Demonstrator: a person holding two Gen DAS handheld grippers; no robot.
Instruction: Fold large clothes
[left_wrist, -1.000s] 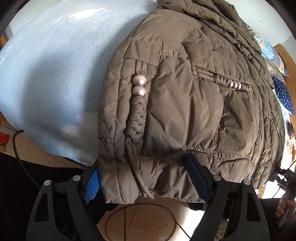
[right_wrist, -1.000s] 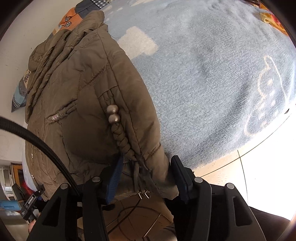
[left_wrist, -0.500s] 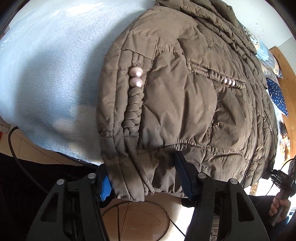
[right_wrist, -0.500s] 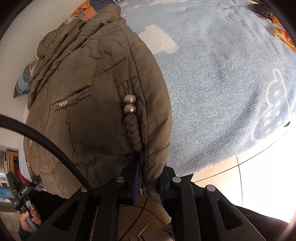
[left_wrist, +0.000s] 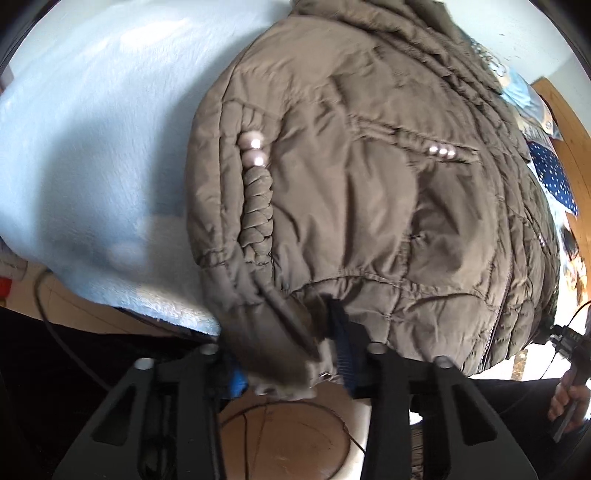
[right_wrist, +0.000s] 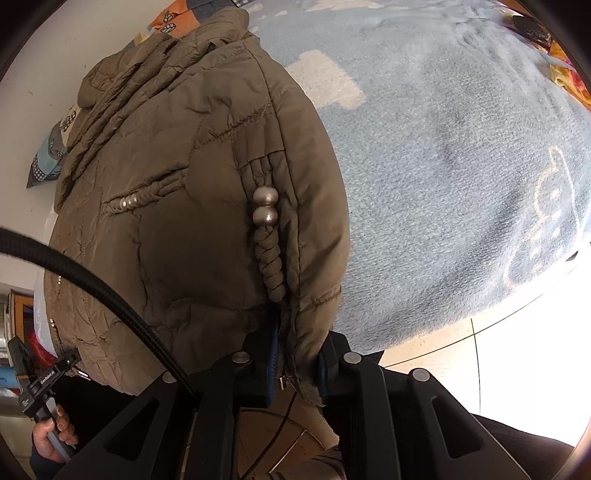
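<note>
A brown quilted jacket (left_wrist: 369, 192) lies on a pale blue fleece blanket (left_wrist: 92, 147), its hem hanging over the near edge. It has braided cords with silver beads (left_wrist: 253, 151). My left gripper (left_wrist: 286, 363) is shut on the hem at the jacket's left corner. In the right wrist view the same jacket (right_wrist: 177, 206) fills the left half, and my right gripper (right_wrist: 297, 363) is shut on the hem at its right corner, just below a braided cord with two beads (right_wrist: 265, 206).
The blanket (right_wrist: 461, 166) spreads wide to the right of the jacket. Patterned pillows (left_wrist: 550, 173) and a wooden bed frame (left_wrist: 576, 122) lie beyond the jacket. A round wooden stool (left_wrist: 284, 439) and tiled floor (right_wrist: 517, 354) are below the bed edge.
Both grippers have closed on the jacket's hem. The left one narrowed from wide open to clamped and the hem has bunched up between its fingers.
</note>
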